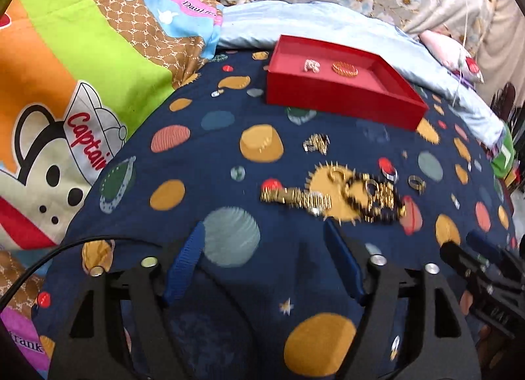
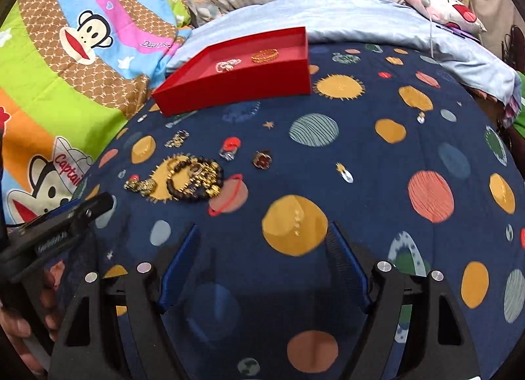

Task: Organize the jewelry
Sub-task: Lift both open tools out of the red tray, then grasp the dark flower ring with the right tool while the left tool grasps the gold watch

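1. Left gripper [image 1: 262,242] is hovering over the planet-print blanket [image 1: 203,157], blue pads [image 1: 187,258] standing apart, nothing between them.
2. Right gripper [image 2: 262,245] is hanging jaws apart too, empty.
3. Jewelry pile [image 1: 347,196] is lying at twelve o'clock, just ahead of the left gripper.
4. Red tray [image 1: 341,97] is sitting beyond at twelve, holding a gold bangle [image 1: 344,69] and a pale piece [image 1: 311,66].

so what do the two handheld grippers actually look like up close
Both match. The left gripper and right gripper have black angular frames with triangular cut-outs, silver round bolt heads, and two ribbed blue finger pads each. A thin black cable curves in beside the left one. Seen from the right wrist, the left gripper's black body carries small white lettering, too blurred to read.
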A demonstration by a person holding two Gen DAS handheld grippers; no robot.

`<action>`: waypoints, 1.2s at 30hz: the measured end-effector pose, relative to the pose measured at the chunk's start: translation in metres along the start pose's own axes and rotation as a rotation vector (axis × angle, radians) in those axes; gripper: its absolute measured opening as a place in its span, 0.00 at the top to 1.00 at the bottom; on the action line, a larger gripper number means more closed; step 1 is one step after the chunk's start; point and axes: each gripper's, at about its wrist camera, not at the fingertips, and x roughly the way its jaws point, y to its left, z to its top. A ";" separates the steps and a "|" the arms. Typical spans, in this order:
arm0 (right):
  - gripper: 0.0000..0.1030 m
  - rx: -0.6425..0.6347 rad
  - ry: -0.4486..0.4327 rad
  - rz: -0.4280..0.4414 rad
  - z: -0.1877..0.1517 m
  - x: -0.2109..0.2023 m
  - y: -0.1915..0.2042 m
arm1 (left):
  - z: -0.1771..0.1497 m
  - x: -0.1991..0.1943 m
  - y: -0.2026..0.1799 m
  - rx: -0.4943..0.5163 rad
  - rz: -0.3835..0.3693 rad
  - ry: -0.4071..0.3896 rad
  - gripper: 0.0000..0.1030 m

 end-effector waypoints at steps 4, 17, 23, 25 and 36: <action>0.25 0.025 0.003 -0.002 -0.008 0.004 -0.004 | -0.004 0.006 -0.005 -0.005 -0.004 0.007 0.27; 0.23 0.012 -0.005 -0.006 -0.008 0.005 -0.002 | 0.022 0.037 -0.015 -0.077 0.012 0.005 0.27; 0.22 0.012 -0.005 -0.003 -0.008 0.005 -0.002 | 0.019 0.055 -0.025 -0.014 0.082 0.037 0.26; 0.22 0.015 -0.006 0.000 -0.008 0.005 -0.002 | 0.014 0.051 -0.018 -0.008 0.071 0.043 0.28; 0.19 0.008 -0.004 -0.007 -0.008 0.006 0.001 | 0.005 0.039 0.006 -0.032 0.074 0.023 0.49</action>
